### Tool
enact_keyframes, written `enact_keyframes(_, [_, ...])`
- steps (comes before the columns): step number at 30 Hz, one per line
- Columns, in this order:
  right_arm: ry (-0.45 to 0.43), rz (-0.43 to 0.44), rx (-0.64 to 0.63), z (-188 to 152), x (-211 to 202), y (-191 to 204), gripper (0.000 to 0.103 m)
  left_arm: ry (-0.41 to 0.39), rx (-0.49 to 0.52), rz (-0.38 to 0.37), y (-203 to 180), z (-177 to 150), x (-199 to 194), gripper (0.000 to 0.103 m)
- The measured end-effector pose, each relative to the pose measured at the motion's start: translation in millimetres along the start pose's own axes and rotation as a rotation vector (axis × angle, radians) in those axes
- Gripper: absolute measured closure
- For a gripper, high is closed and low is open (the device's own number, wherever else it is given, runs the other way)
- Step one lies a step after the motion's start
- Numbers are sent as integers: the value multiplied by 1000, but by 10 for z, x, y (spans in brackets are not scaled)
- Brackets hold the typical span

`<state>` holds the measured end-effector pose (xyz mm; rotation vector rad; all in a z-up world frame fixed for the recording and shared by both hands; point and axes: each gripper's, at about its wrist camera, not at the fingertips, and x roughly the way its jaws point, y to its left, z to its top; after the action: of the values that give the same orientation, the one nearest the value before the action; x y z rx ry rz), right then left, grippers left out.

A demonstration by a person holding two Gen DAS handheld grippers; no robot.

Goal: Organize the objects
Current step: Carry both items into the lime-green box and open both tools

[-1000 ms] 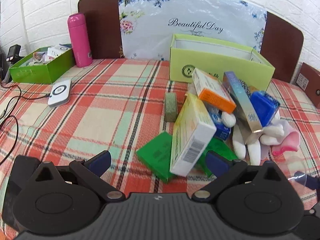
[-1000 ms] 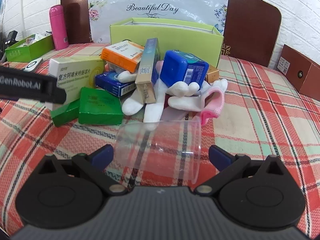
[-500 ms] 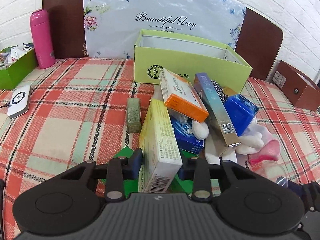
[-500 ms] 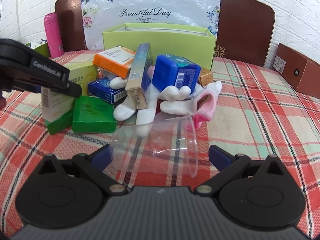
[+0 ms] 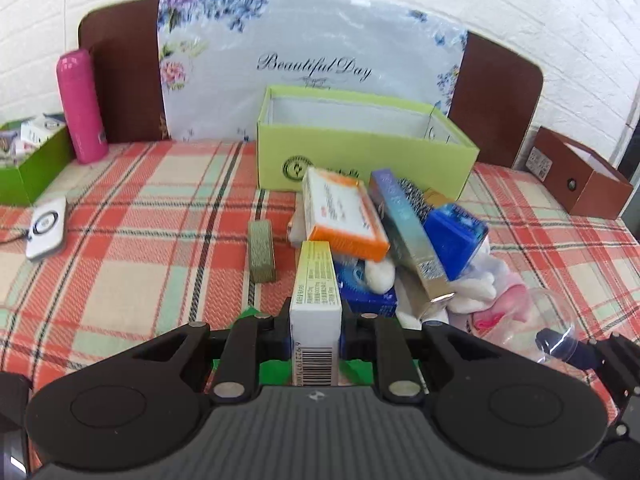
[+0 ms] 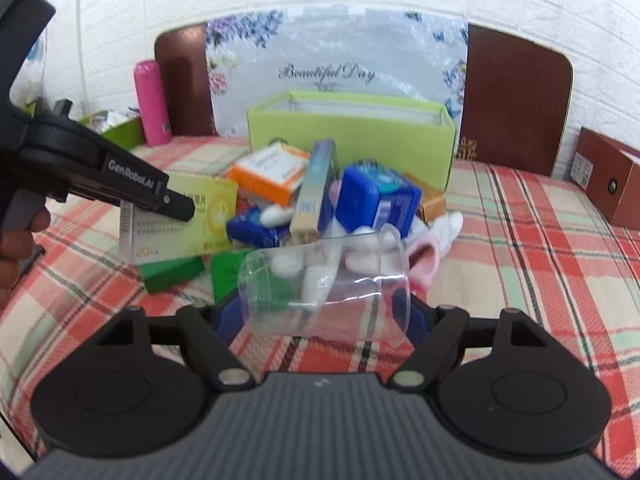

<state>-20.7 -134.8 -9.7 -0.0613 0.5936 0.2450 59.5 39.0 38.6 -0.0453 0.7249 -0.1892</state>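
My left gripper (image 5: 315, 320) is shut on a tall yellow-and-white box (image 5: 316, 300), held on edge just above the pile; the right wrist view shows the same box (image 6: 180, 224) in that gripper (image 6: 176, 204). The jaws of my right gripper (image 6: 320, 312) are closing, and a clear plastic cup (image 6: 324, 284) lies on its side between them, both blue pads touching its walls. The pile holds an orange box (image 5: 344, 216), a long teal box (image 5: 408, 232), a blue box (image 5: 452, 240), white gloves (image 5: 476, 288) and flat green boxes (image 6: 172, 272). An open lime box (image 5: 360, 160) stands behind it.
On the checked tablecloth (image 5: 160, 220) lie a small grey-green block (image 5: 262, 250) and a white device (image 5: 46, 228). A pink bottle (image 5: 80, 108) and a green tray (image 5: 28, 160) stand at the back left. A brown box (image 5: 580, 184) stands at the right.
The left jaws shut on the yellow-and-white box and raised it from the pile. The right jaws narrowed around the clear cup and rose with it.
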Motion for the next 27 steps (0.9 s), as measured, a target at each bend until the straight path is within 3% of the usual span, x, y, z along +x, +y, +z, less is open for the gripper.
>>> enact_keyframes(8, [-167,32,-35,615,-82,-187,25,-138,15,-73,-87,515,-236,84])
enact_keyframes(15, [-265,8,-45,1264,374,-426,25,-244,-10,-111,-138,1155,-29,84])
enact_keyframes(21, [-241,-7,15,1619,1189,-646,25,-259,-72,-138,-62,1649,545,84])
enact_keyframes(27, [-158,-36,5,1675,1960,-742,25,-222,-73,-112,28,1835,1207,84])
